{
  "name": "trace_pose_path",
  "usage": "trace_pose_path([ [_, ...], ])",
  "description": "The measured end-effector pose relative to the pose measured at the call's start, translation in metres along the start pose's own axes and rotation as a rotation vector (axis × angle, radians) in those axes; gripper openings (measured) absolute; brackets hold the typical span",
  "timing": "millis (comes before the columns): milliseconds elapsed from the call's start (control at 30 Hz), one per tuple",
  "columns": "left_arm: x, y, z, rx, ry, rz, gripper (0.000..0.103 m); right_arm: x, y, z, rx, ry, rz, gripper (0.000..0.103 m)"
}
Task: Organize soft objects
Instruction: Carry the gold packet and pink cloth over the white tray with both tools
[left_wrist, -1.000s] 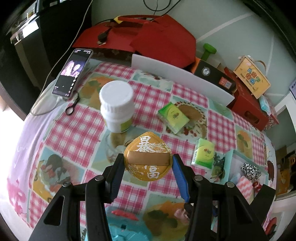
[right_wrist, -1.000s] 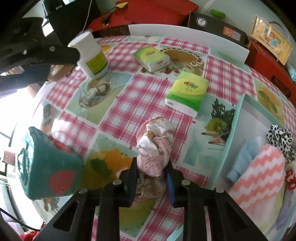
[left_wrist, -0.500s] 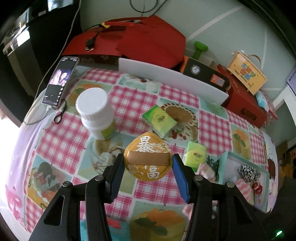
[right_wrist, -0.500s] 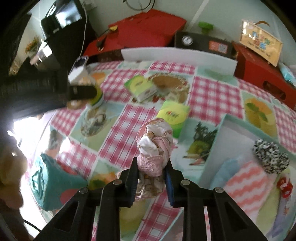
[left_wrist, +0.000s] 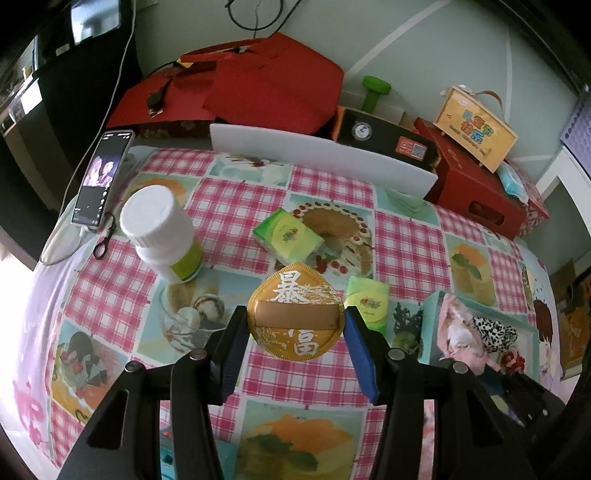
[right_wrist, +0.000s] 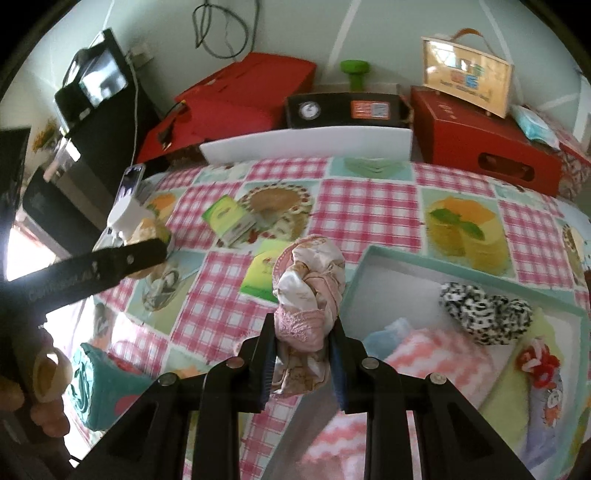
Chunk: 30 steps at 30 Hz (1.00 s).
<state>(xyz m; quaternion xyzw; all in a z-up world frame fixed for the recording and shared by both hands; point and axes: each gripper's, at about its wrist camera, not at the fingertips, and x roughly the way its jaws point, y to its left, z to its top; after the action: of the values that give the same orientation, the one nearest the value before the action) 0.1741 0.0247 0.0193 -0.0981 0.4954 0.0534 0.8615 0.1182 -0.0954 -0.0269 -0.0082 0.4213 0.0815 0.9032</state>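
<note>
Judging the pink cloth bundle (right_wrist: 308, 295) light, limp and compressible, we find the right gripper (right_wrist: 303, 354) pinching its lower bunch, raised beside the teal box (right_wrist: 373, 254); the left gripper (left_wrist: 295, 343) clamps a gold puff (left_wrist: 295, 321).

Pink-checked tablecloth (left_wrist: 229, 206), gold puff (left_wrist: 295, 321), pinkish satin bundle (right_wrist: 308, 295), perhaps leopard-spotted scrunchie (right_wrist: 480, 312)
</note>
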Motion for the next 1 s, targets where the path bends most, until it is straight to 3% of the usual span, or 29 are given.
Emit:
trace_pose_path([
  [667,0.012,-0.118,-0.022,0.238,0.021,-0.11,0.053,-0.06,-0.12,-0.01,0.241,-0.112,-0.157,0.028],
  [1000,0.033,-0.15,-0.036,0.341,0.071,-0.1,0.053,-0.082,-0.187,-0.031,0.389,-0.13,-0.278,0.028],
])
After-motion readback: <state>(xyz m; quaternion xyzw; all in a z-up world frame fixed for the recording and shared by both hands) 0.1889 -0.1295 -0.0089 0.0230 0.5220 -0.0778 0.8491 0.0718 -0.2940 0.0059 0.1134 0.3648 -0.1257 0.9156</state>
